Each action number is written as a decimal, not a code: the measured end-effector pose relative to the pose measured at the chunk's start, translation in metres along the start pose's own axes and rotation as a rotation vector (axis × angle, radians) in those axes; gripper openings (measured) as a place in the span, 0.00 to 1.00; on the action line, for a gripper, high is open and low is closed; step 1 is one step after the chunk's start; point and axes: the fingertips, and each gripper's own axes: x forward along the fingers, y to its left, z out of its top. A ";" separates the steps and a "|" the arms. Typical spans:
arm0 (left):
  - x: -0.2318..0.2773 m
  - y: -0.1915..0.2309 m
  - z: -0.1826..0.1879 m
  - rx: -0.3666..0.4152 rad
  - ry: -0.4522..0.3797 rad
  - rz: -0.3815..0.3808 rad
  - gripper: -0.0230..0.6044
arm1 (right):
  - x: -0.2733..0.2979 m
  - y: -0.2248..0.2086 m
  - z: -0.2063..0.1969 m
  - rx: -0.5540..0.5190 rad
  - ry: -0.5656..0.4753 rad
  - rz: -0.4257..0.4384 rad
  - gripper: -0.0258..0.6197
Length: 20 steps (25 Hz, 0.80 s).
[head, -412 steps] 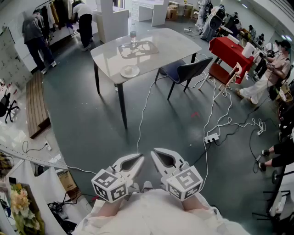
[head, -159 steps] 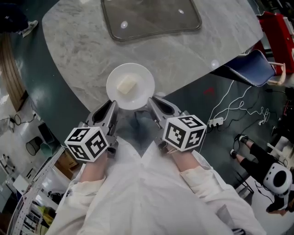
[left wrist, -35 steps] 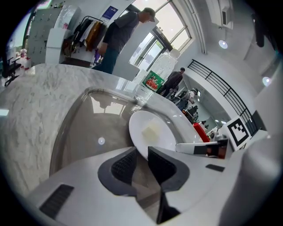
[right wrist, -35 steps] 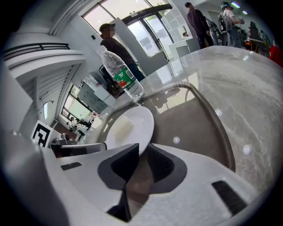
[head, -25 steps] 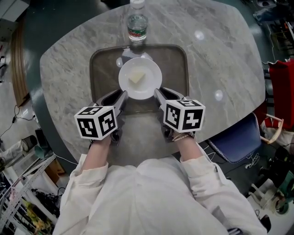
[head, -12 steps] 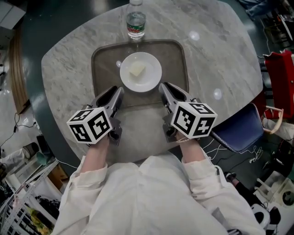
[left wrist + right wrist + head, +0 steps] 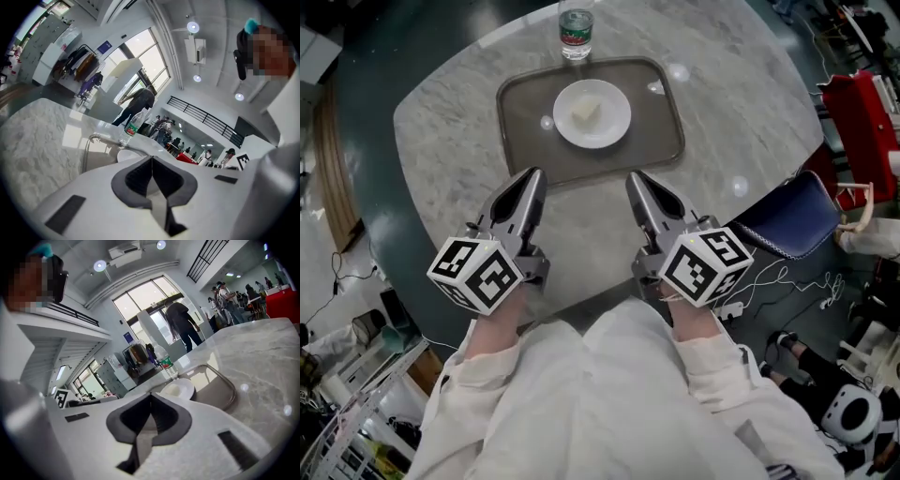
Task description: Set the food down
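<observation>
The left hand-held gripper [image 7: 533,175] and right hand-held gripper [image 7: 635,179], shut and empty, have pulled back, so the food [image 7: 585,112] looks set down on the tray [image 7: 521,141].

We are looking at grey marble bench [image 7: 741,103] standing on dark grey floor [image 7: 356,141]. Blue chair [image 7: 792,223] sitting just beside bench's right edge, red-covered table [image 7: 860,103] well beyond it. White cables [image 7: 769,281] trailing over floor near chair. Tall windows [image 7: 152,58] glowing behind clothes rack [image 7: 86,65]. Round ceiling lights [image 7: 192,26] shining overhead. Dark railing [image 7: 206,119] running along upper level.
</observation>
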 end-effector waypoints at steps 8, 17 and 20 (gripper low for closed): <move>-0.086 -0.042 0.005 0.174 -0.007 -0.183 0.06 | -0.030 0.096 -0.027 -0.129 -0.060 0.125 0.04; -0.142 -0.047 -0.027 0.285 0.060 -0.293 0.06 | -0.054 0.150 -0.080 -0.169 -0.059 0.091 0.04; -0.151 -0.046 -0.041 0.282 0.097 -0.304 0.06 | -0.069 0.158 -0.089 -0.206 -0.057 0.071 0.04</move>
